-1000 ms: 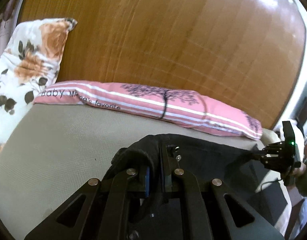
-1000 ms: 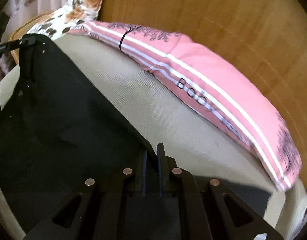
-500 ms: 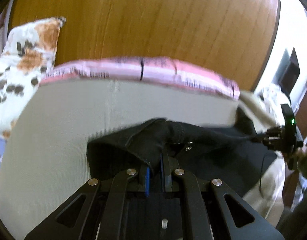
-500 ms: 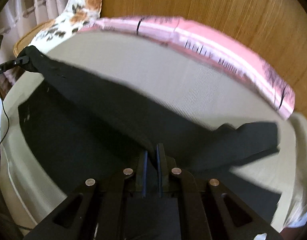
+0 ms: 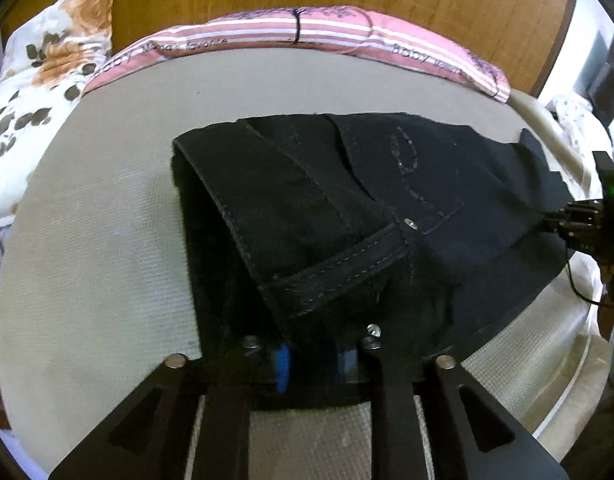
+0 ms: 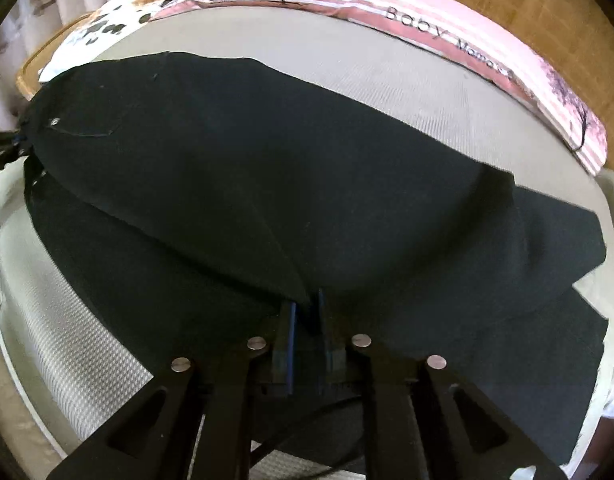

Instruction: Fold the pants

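Left gripper [image 5: 313, 354] is releasing, jaws parted around the pants [image 5: 347, 208] waistband. Right gripper [image 6: 307, 316] is pinching the leg, laying it flat on the bed [image 5: 107, 240].

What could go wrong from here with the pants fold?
1. The left gripper has its fingers spread around the waistband of the black pants; the thick denim may slide out if pulled.
2. The right gripper pinches only a thin fold, so the upper leg layer could land skewed over the lower one.
3. The pants lie near the beige mattress edge and could slip off.
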`<state>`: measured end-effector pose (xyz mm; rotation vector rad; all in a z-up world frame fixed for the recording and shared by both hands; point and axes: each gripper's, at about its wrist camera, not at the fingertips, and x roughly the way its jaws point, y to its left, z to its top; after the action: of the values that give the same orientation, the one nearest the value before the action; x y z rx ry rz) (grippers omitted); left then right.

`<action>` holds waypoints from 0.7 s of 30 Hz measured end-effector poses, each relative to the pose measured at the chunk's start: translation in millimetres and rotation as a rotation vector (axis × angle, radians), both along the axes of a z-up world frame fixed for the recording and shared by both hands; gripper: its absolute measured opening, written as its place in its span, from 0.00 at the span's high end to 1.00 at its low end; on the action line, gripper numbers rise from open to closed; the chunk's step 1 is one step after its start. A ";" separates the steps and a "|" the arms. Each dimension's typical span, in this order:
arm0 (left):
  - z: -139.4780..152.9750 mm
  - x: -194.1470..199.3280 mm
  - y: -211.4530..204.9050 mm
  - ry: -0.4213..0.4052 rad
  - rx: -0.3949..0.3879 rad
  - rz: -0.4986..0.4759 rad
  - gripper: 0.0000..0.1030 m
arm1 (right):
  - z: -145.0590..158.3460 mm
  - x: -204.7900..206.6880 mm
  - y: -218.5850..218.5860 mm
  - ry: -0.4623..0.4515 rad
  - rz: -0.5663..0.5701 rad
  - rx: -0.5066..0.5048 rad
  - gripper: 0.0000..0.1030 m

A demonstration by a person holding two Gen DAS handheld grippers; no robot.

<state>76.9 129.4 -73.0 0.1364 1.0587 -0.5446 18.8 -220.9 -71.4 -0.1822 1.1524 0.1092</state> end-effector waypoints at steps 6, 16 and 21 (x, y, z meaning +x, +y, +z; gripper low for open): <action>15.1 -5.8 24.6 0.014 0.040 0.099 0.50 | 11.0 -10.7 2.0 -0.017 -0.048 0.073 0.57; 19.2 -22.7 58.9 0.323 -0.426 0.405 0.50 | 31.2 -38.5 -59.6 -0.046 -0.315 0.438 0.52; -9.7 -22.6 49.3 0.436 -0.516 0.501 0.50 | 7.3 -41.6 -96.6 -0.030 -0.472 0.609 0.51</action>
<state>54.3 178.8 -82.8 -0.7138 1.2812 -0.3786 -22.8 -317.5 -64.1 0.6226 1.0575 0.0344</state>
